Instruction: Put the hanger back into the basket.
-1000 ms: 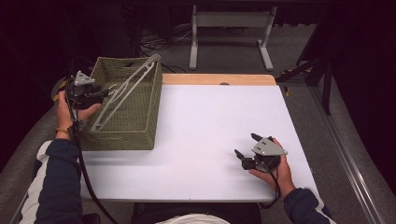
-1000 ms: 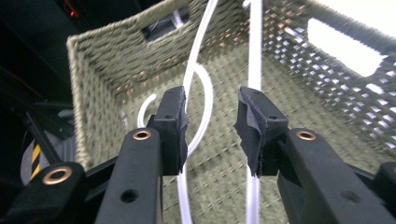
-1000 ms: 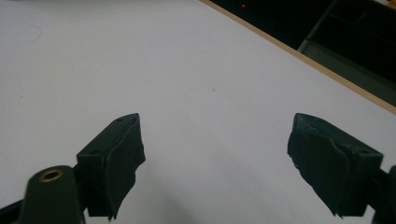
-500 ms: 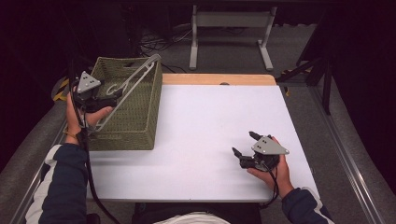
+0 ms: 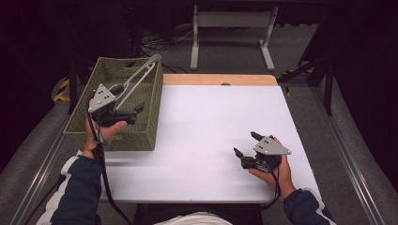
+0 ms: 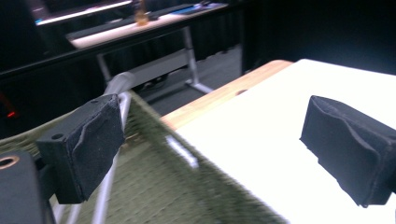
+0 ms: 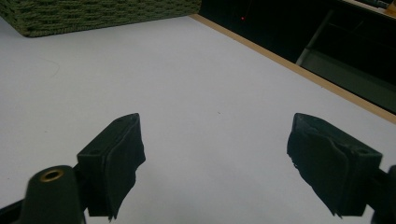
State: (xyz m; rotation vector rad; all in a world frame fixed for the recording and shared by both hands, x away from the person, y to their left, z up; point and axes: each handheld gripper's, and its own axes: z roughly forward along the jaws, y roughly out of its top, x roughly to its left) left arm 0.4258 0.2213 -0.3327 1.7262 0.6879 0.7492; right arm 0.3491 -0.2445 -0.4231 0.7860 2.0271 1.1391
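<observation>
An olive woven basket (image 5: 141, 136) stands on the left of the white table (image 5: 211, 117). Long grey metal tongs (image 5: 141, 75) lean inside it, their top poking over the far right corner. My left gripper (image 5: 135, 112) hovers over the basket's near half, open, with nothing between its jaws. In the left gripper view the gripper (image 6: 217, 126) looks past the basket's rim (image 6: 187, 158), and the tongs (image 6: 116, 93) run just behind the left pad (image 6: 86, 144). My right gripper (image 5: 245, 144) rests low at the table's near right, open and empty. Its own view shows the right gripper (image 7: 219, 144) over bare table.
A wooden strip (image 5: 216, 79) edges the far side of the table. Beyond it a grey metal stand (image 5: 232, 28) and cables sit on the floor. The basket's side (image 7: 93, 14) lies far from the right gripper. Metal rails run along both table sides.
My left gripper has swung from outside the basket's left edge to above its near half. The right gripper has stayed in place.
</observation>
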